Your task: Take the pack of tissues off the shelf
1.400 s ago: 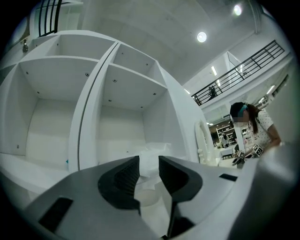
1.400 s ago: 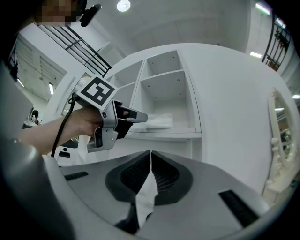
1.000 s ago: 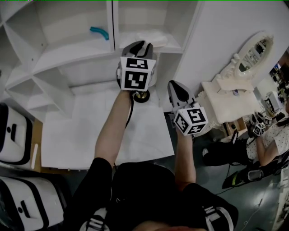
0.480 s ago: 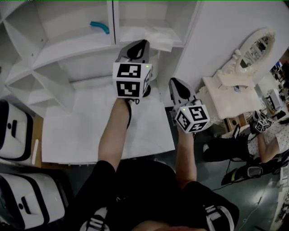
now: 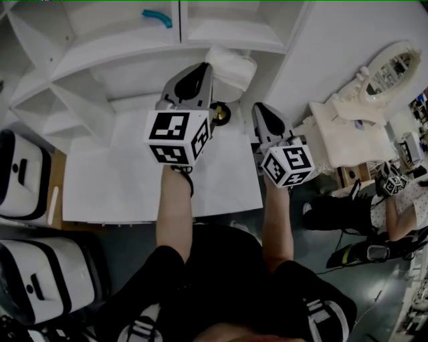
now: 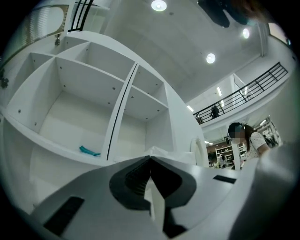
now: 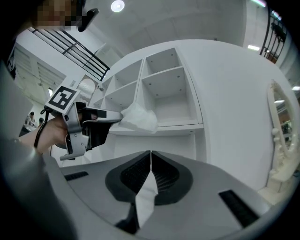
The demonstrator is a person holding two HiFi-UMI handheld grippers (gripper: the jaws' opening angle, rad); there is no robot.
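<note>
pack of tissues [image 5: 231, 67], in a crinkled white wrap, sits at the front lip of the white shelf [image 5: 134, 47], right of the upright divider and jutting out past the board. from where i stand i can't tell whether its underside touches the board. the left gripper [image 5: 208, 65] has its tongs squeezed together on the pack's near left edge; the right gripper view shows this plainly, with the pack [image 7: 138, 118] bunched just beyond the tip of the left gripper [image 7: 117, 119]. in the left gripper view the jaws meet at the tip and a bit of white wrap [image 6: 157, 152] peeks over them.

the right gripper [image 5: 257, 107] hangs off to the side, well apart from the pack, its jaws together with nothing between them.

the only markings to read are the black-and-white square patterns on the left cube [image 5: 175, 137] and the right cube [image 5: 289, 165]; they are codes, not words.

a small teal thing [image 5: 156, 15] lies in the next compartment to the left. below the shelf stands a white table [image 5: 120, 180].
</note>
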